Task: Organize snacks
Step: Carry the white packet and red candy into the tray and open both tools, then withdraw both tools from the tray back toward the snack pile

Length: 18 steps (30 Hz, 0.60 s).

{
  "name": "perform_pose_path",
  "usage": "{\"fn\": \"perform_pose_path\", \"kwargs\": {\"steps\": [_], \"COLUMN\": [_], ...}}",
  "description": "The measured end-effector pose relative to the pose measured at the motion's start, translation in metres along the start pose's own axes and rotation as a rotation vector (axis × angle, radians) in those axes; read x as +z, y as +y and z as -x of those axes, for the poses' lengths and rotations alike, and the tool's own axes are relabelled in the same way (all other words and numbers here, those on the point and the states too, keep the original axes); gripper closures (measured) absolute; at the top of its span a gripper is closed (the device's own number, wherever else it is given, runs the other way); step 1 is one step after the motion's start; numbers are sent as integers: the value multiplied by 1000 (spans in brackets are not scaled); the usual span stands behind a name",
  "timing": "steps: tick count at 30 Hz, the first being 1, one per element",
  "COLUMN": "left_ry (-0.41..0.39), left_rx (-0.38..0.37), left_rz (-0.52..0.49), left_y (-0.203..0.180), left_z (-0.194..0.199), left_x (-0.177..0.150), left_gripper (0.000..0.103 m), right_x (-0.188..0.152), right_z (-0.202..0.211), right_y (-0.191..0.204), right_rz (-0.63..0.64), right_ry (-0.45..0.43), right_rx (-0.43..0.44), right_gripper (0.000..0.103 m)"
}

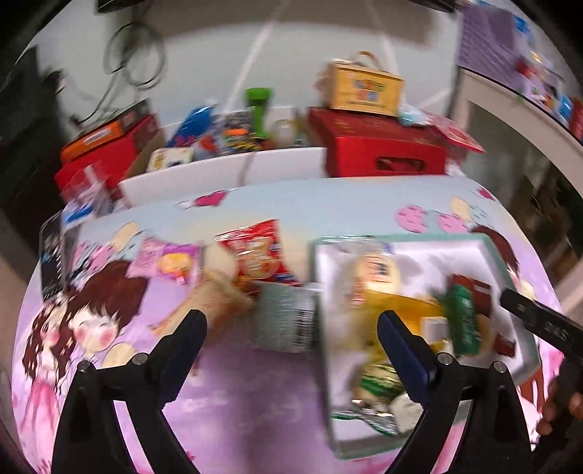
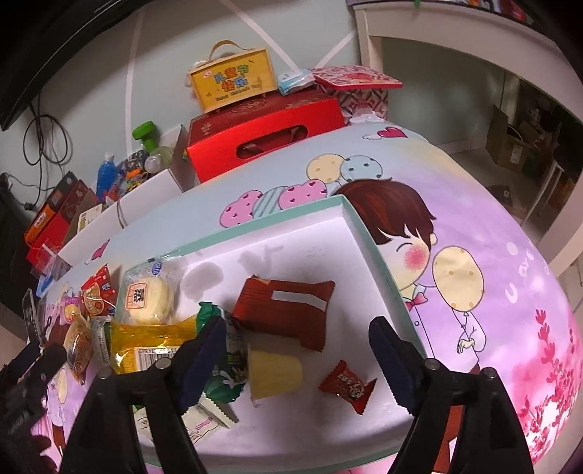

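A shallow white box with a teal rim (image 2: 368, 233) lies on the cartoon tablecloth and holds several snacks. Among them are a brown-red packet (image 2: 288, 310), a yellow packet (image 2: 277, 375), a small red candy (image 2: 346, 386), a green packet (image 2: 226, 364) and a wrapped round bun (image 2: 149, 299). My right gripper (image 2: 298, 324) hangs open over these, pressing on nothing. In the blurred left wrist view my left gripper (image 1: 291, 321) stands open above a grey-green packet (image 1: 288, 317) just left of the box (image 1: 488, 251). A red packet (image 1: 257, 251) and a pink packet (image 1: 164, 260) lie on the cloth beyond.
Behind the table stand a red gift box (image 2: 266, 135) with a yellow handled box (image 2: 233, 85) on top, and a white carton (image 2: 145, 189) of bottles and toys. More red boxes (image 1: 105, 153) sit at the back left. A white shelf (image 2: 455, 25) is on the right.
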<state>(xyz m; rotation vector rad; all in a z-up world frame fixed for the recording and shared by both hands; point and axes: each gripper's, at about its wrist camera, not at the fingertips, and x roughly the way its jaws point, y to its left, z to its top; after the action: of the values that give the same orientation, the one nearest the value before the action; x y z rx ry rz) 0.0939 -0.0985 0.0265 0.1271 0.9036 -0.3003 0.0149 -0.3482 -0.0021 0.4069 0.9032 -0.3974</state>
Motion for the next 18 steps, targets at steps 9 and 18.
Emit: {"fn": "perform_pose_path", "kwargs": {"steps": [9,18], "left_ry": [20,39], "left_rx": [65,107], "left_rz": [129,168], "left_y": [51,83], "left_z": [-8,-9], "left_x": [-5,-13], "left_gripper": [4,4], "right_x": [-1,-5], "right_z": [-2,0], "right_y": [15,42], "right_rz": [37,92], "right_ry": [-10,-23], "right_rx": [21,69], "right_gripper": [0,0]}}
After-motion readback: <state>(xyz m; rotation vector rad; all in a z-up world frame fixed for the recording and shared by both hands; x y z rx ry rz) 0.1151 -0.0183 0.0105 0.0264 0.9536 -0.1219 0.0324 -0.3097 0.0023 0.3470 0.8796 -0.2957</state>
